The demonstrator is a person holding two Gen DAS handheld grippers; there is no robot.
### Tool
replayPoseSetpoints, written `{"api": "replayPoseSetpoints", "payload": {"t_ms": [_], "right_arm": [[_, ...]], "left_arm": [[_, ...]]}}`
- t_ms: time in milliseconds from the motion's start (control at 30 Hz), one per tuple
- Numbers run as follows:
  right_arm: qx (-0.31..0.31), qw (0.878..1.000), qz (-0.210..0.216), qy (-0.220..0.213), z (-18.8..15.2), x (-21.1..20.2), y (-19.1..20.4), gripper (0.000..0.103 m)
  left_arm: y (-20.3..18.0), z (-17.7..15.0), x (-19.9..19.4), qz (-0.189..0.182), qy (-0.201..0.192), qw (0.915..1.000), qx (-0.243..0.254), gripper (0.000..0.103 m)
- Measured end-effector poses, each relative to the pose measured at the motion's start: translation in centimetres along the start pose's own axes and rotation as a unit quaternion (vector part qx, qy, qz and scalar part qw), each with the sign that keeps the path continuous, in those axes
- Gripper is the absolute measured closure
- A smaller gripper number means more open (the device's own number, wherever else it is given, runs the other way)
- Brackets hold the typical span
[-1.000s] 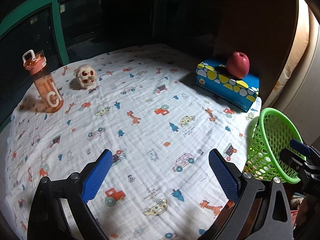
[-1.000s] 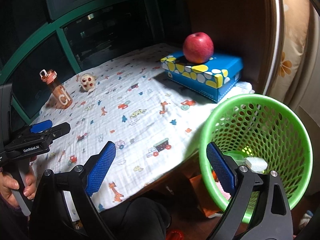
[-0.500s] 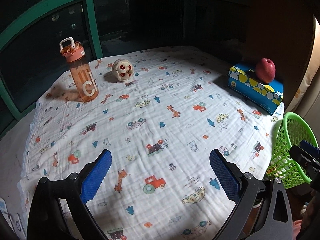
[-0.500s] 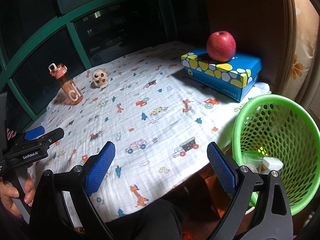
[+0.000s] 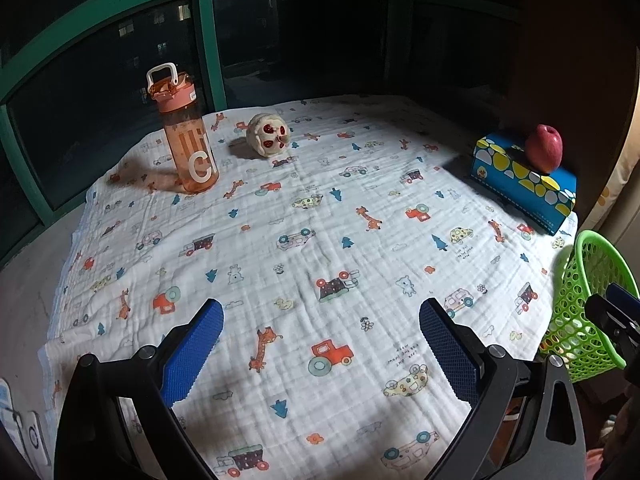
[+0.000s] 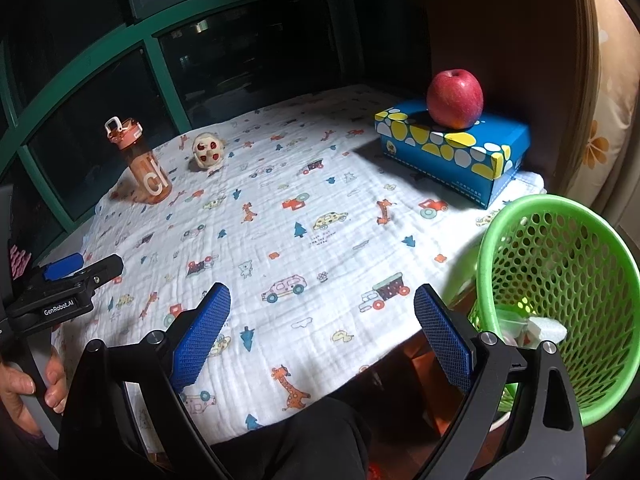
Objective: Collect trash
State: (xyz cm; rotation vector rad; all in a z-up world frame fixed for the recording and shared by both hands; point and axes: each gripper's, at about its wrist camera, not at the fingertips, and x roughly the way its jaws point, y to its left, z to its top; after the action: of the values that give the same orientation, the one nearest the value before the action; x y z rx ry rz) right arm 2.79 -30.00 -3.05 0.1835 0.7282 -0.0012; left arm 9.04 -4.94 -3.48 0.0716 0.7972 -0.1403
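Both grippers have swung left across the desk (image 5: 320,208), so the green basket (image 6: 560,280) now sits further right. Left gripper (image 5: 320,344) and right gripper (image 6: 322,332) fingers are spread wide, holding nothing. Trash (image 6: 536,326) lies inside the basket, off the desk's right edge.

Home interior at night: table with children's-print cloth (image 5: 320,240), dark window (image 5: 280,40), floral curtain (image 6: 600,140), tissue box (image 6: 452,148).
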Motion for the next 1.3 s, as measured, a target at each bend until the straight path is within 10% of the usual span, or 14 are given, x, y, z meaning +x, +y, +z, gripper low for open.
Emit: {"api": "replayPoseSetpoints", "payload": {"t_ms": [1300], "right_arm": [[-0.019,1.000,0.002,-0.011,-0.3,-1.0,1.4,0.009]], "left_arm": [[-0.1,-0.7,-1.8,0.029,-0.026,0.9992,-0.006,0.007]]}}
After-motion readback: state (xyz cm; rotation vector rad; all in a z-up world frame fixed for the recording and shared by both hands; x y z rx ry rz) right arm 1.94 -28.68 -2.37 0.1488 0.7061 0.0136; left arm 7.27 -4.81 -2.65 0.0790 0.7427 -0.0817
